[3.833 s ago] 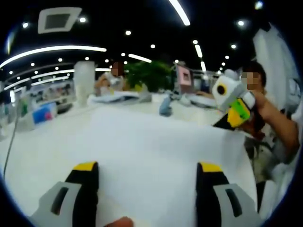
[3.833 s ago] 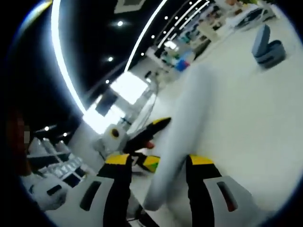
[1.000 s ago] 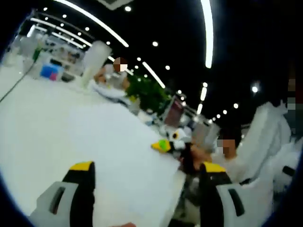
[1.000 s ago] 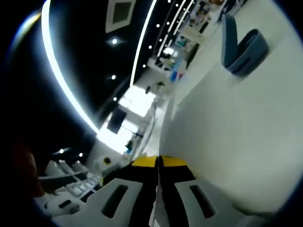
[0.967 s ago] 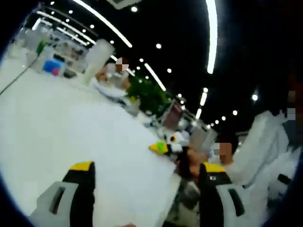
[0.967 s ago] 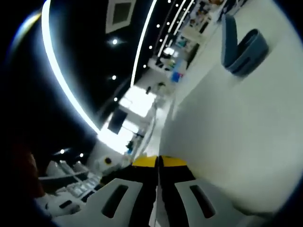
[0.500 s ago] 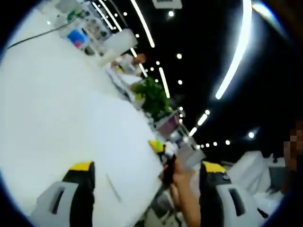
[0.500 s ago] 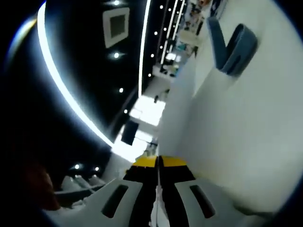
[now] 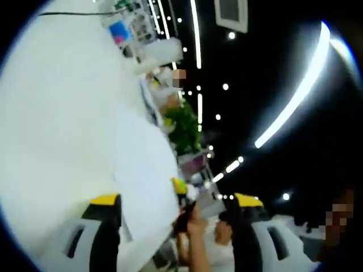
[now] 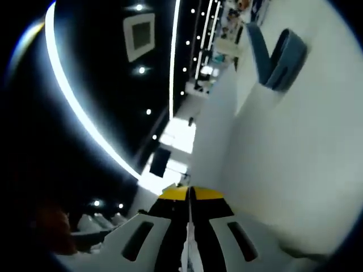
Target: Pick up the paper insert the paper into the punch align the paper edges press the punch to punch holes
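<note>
Gripping a thin white sheet edge-on, the right gripper [image 10: 189, 195] has its yellow-tipped jaws pressed together, with the paper [image 10: 212, 130] rising from between them in the right gripper view. Beyond the jaws the sheet stands up as a pale, slightly curved band against the white table [image 10: 306, 170]. Farther along the table sits the blue-grey hole punch [image 10: 276, 54], its lever raised open; the paper's far end lies near it, though whether the two touch cannot be told. Ceiling lights and a square vent [image 10: 140, 35] lie behind.

In the left gripper view, the left gripper [image 9: 177, 203] has its jaws spread wide, with nothing between them. The view is strongly rolled. Close by, between the jaws, a hand [image 9: 193, 226] holds the other gripper's yellow-green tip against the corner of the paper [image 9: 144, 170], which spreads across the white table [image 9: 51, 113]. Farther off stand a green plant [image 9: 184, 127], a seated person [image 9: 170, 93] and blurred shelving. Another person's head shows at the lower right edge.
</note>
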`<state>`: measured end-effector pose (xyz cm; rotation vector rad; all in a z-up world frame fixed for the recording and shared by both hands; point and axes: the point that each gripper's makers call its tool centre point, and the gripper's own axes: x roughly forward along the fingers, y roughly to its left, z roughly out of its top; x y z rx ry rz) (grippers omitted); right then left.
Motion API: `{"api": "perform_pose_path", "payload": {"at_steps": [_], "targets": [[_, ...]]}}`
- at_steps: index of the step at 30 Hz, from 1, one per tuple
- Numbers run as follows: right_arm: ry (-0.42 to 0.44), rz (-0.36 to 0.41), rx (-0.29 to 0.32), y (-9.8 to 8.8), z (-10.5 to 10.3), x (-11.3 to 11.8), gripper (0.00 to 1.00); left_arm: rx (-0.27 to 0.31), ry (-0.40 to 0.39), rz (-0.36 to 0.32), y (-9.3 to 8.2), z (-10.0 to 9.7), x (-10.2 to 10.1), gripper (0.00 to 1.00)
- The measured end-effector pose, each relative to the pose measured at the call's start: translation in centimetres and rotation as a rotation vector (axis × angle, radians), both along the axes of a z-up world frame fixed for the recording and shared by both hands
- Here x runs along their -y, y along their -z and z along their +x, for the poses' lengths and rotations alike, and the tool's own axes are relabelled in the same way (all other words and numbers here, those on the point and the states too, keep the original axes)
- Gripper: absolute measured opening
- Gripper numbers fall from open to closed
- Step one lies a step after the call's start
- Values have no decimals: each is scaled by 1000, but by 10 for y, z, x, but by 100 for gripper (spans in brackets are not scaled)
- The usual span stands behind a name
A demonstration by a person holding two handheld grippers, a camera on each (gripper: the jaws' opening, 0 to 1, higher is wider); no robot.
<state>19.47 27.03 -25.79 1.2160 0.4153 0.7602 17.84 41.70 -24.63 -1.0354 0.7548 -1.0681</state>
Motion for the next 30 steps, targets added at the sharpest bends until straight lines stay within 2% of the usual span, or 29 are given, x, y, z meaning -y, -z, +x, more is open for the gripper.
{"api": "perform_pose_path", "payload": {"at_steps": [3, 6, 9, 12, 13, 19, 26, 30], "targets": [[-3, 63, 6, -7, -1, 0, 4, 2, 31, 16, 7, -4, 3, 81], [-9, 107, 6, -11, -1, -2, 4, -10, 48, -2, 6, -6, 6, 82], [-31, 200, 17, -23, -3, -8, 4, -21, 63, -32, 2, -5, 9, 86], [-32, 202, 26, -24, -4, -13, 4, -41, 68, -61, 0, -4, 10, 88], [-38, 217, 29, -26, -5, -17, 4, -67, 67, -85, -1, -3, 10, 88], [-49, 261, 42, -36, -5, -25, 4, -113, 78, -132, 0, -2, 14, 84], [-64, 273, 51, -38, -7, -30, 4, -122, 92, -162, -3, 2, 23, 86], [-60, 266, 42, -33, -7, -31, 4, -118, 84, -167, -2, 6, 25, 79]]}}
